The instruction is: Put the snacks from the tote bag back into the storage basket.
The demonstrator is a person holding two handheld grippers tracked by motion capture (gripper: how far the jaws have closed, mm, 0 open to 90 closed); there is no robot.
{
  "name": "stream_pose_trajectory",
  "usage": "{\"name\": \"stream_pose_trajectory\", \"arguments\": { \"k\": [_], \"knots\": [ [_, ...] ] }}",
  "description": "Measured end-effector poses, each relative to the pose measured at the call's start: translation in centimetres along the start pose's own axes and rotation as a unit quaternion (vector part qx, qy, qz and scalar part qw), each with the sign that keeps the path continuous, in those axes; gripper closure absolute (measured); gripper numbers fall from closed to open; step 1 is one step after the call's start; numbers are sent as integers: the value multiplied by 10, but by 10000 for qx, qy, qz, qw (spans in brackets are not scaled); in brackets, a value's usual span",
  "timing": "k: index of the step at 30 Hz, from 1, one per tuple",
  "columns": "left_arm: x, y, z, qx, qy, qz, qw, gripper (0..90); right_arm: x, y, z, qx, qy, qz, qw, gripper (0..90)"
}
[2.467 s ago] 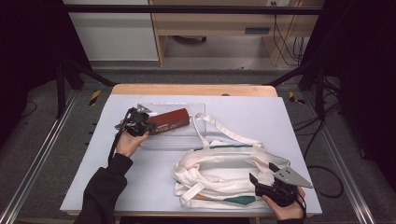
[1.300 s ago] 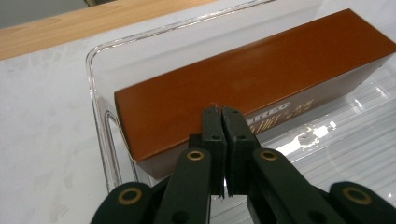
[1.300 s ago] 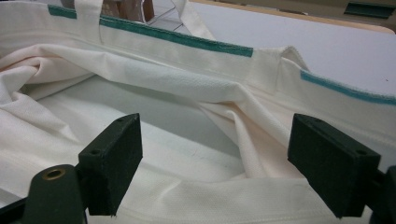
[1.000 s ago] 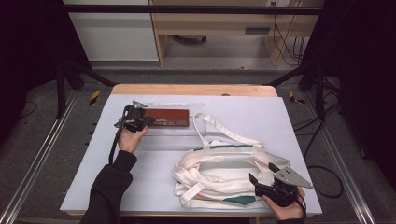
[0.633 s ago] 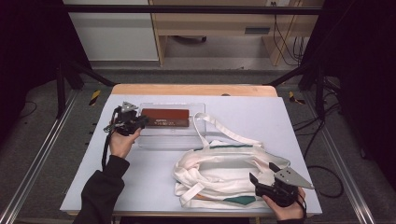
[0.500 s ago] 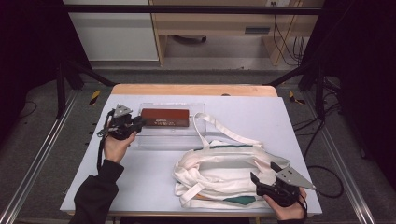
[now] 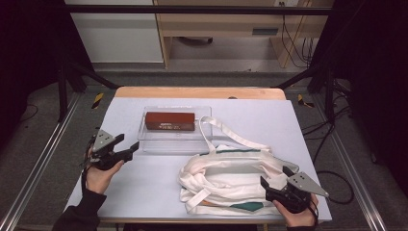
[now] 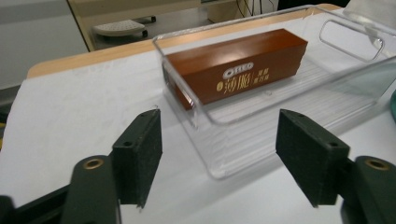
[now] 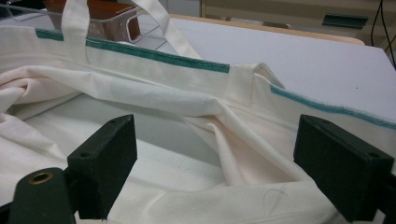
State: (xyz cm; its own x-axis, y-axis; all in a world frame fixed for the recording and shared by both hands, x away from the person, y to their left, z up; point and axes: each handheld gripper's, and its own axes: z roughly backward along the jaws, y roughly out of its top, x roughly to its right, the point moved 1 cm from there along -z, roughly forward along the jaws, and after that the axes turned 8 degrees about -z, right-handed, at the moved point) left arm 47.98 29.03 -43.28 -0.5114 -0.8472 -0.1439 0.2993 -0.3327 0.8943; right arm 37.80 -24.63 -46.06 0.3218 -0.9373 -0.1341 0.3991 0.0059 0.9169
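Two grippers are seen in the high view, well apart. The left gripper (image 7: 126, 153) is held just off the near left corner of the clear tray (image 7: 144, 144), its jaws pointing toward it; they have just been opening and stand wide with nothing between them. The brown box (image 7: 170, 121) lies in the tray's far half, its long axis running across the table, parallel to the tray's long side. The left gripper is judged much the nearer to it. The right gripper (image 7: 269, 185) is placed at the near right edge of the white cloth bag (image 7: 226, 175), one strap of which trails up beside the tray.

In the left gripper view, the box (image 8: 236, 70) is seen ahead and slightly right of the spread, empty jaws, behind the tray's near wall (image 8: 205, 122). On its side face, "OREO" can be made out in a white oval, with Chinese characters beside it that are too small to read with confidence.

In the right gripper view, the jaws are held wide apart over the bag (image 9: 187, 107), without pressing on it. A green-trimmed hem crosses ahead of them; no writing is legible.
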Motion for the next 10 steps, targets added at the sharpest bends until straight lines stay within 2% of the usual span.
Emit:
{"name": "stream_pose_trajectory", "arguments": {
  "k": [4,8,10],
  "knots": [
    [-5,-17,7,-94,83,35,9999,258,1,0,1,45,-35,-21,10000,131],
    [-10,-30,15,-69,208,98,9997,220,3,0,2,80,-67,-52,9999,134],
    [-13,-40,18,-80,268,194,9994,211,3,0,3,104,-63,-92,9999,136]
  ]
}}
